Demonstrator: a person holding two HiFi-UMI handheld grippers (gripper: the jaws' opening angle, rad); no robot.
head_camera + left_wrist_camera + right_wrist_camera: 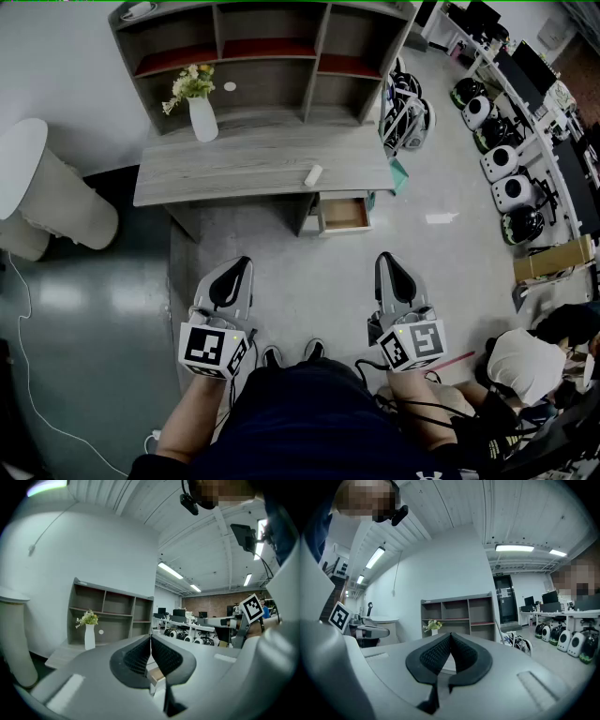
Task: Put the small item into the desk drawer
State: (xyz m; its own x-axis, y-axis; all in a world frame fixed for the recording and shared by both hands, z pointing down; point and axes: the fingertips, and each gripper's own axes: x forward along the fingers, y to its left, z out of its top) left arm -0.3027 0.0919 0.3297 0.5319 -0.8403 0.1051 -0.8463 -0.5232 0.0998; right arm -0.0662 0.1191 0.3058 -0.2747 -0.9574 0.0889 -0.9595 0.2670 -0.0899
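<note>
Left gripper: jaws are clenched, pads pressed together at the tips, and nothing is grasped between them.
Right gripper: jaws are likewise clenched pad to pad, and nothing is held.
Both grippers: they are held side by side and roughly level over the grey floor, pointing toward the desk.
Marker cubes: one is carried at the rear of each gripper, close to the person's body.
Drawer: it is seen pulled open under the desk's right end, ahead of the fingers, between the two grippers' lines and nearer the right one. Its wooden bottom is exposed.
Small item: a white oblong piece is lying on the desk top by the front edge, just beyond the open drawer and slightly to its left, well apart from both sets of fingers.
Desk: a grey wood-grain top, farther ahead than the drawer front.
Vase: white, with flowers, standing upright on the desk far ahead of the left fingers.
Shelf unit: it is set along the back of the desk, beyond the vase.
</note>
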